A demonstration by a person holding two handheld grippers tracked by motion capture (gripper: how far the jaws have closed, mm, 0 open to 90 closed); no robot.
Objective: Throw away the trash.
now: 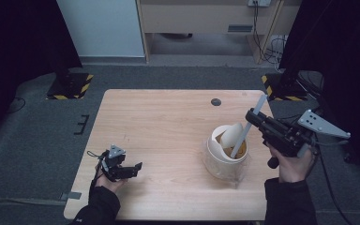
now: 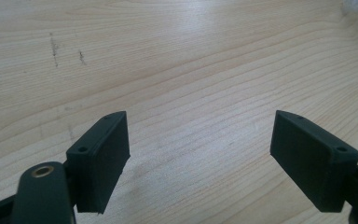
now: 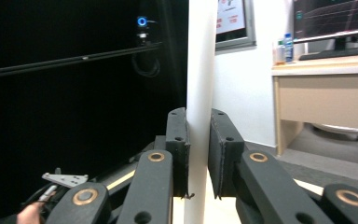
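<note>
Right gripper (image 1: 251, 114) pinches one pale flat stick (image 1: 248, 127), both jaws pressed on it in the right gripper view (image 3: 198, 154); the stick slants from about one o'clock down to seven o'clock into one white bucket (image 1: 222, 152), which stands toward the table's (image 1: 159, 117) four o'clock corner, wrapped in clear plastic, well inside the edges; one cream lid-like piece (image 1: 231, 135) leans in its mouth; left gripper (image 1: 130, 171) rests near the table's seven o'clock edge, jaws spread over bare wood with nothing between them (image 2: 198, 154); broad open tabletop lies between the two grippers; one dark round spot (image 1: 216, 101) sits near the twelve o'clock edge.
</note>
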